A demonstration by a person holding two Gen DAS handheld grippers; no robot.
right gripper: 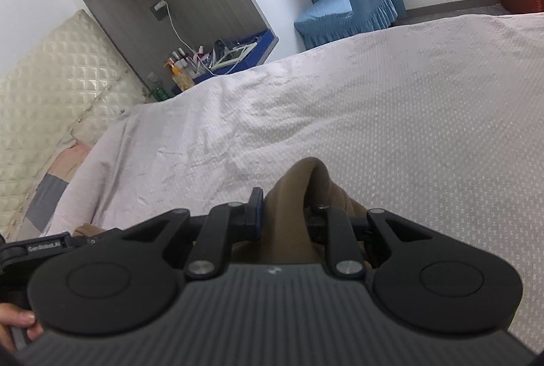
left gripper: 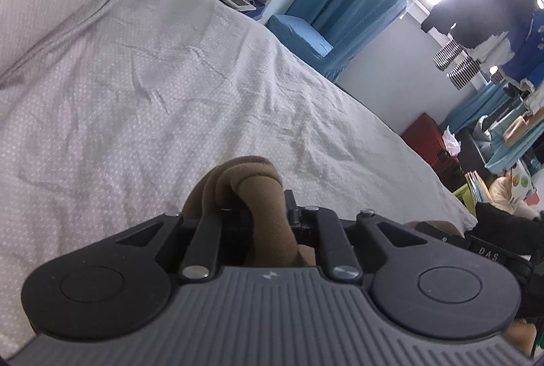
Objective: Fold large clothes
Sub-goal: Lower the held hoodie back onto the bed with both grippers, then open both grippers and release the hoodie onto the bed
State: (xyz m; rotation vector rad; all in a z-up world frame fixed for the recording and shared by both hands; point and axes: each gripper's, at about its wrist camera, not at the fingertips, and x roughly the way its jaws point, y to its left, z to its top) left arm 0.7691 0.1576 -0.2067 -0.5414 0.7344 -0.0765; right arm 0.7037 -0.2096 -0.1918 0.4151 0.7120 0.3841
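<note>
White dotted bed cover (left gripper: 204, 87) lies bare from edge to edge, so the folding looks barely begun. Left tool (left gripper: 263, 213) and right tool (right gripper: 289, 219) each stand nearly closed, pinching a bunched fold of the brown fleece garment (right gripper: 306, 182) near the bed's near edge; most of it is hidden.

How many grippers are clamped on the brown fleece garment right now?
2. The left gripper pinches a bunched fold of the brown fleece garment above the bedspread; the right gripper pinches another fold. The rest of the garment is hidden.
</note>
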